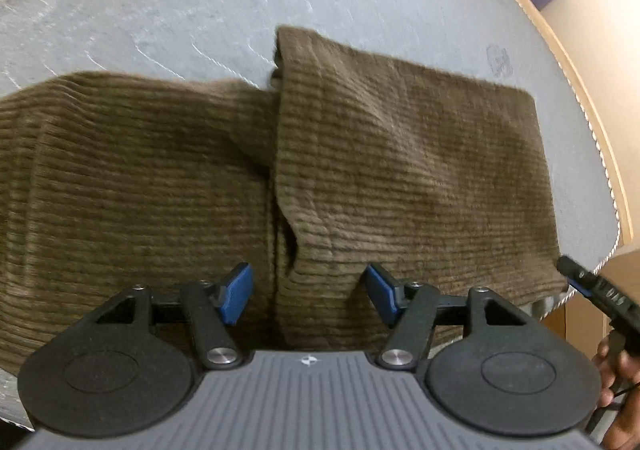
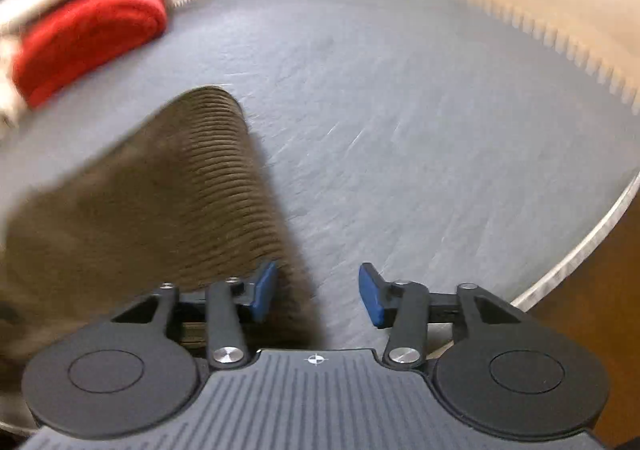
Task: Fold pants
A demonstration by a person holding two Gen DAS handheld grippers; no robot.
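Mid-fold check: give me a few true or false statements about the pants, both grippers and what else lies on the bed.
1. The brown pants lie on the grey bed. True.
2. The left gripper is clamped shut on the cloth. False: its jaws stand apart above the pants, pressing on nothing.
3. The right gripper has its jaws apart. True.
4. A blue towel lies at the far side of the bed. False: the bundle there is a red cloth.
5. One layer of the pants overlaps another. True.
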